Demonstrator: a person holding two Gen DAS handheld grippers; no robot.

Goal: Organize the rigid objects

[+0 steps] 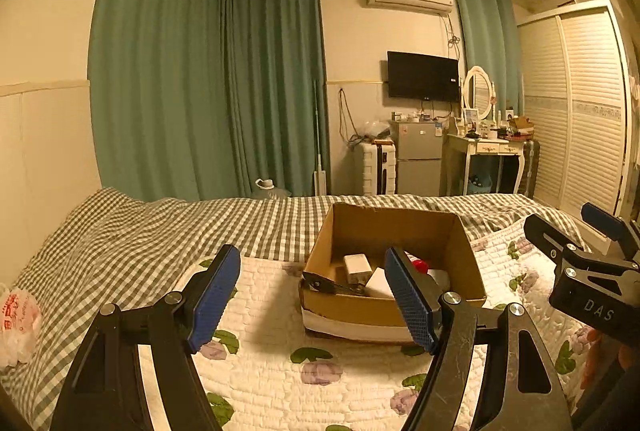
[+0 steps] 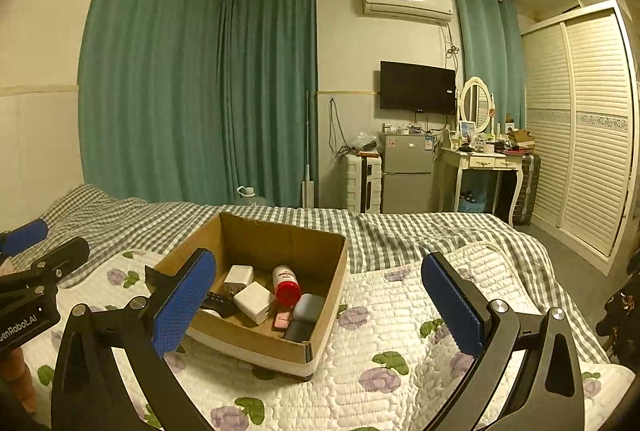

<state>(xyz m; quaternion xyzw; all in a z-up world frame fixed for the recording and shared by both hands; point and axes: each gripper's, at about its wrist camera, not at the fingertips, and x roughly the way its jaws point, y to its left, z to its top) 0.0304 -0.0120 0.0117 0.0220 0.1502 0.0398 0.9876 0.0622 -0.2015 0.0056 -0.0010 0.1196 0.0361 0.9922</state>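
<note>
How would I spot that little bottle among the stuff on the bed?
Find the cardboard box on the flowered quilt. Inside, the bottle lies on its side near the middle; its bright red cap is the only red thing among white chargers and dark cases.

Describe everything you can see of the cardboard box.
The cardboard box is brown, open-topped and shallow, with a white band round its base. It sits upright on the floral quilt, between the open grippers, neither touching it. Inside lie white chargers, a red-capped bottle, a grey case and dark items.
</note>
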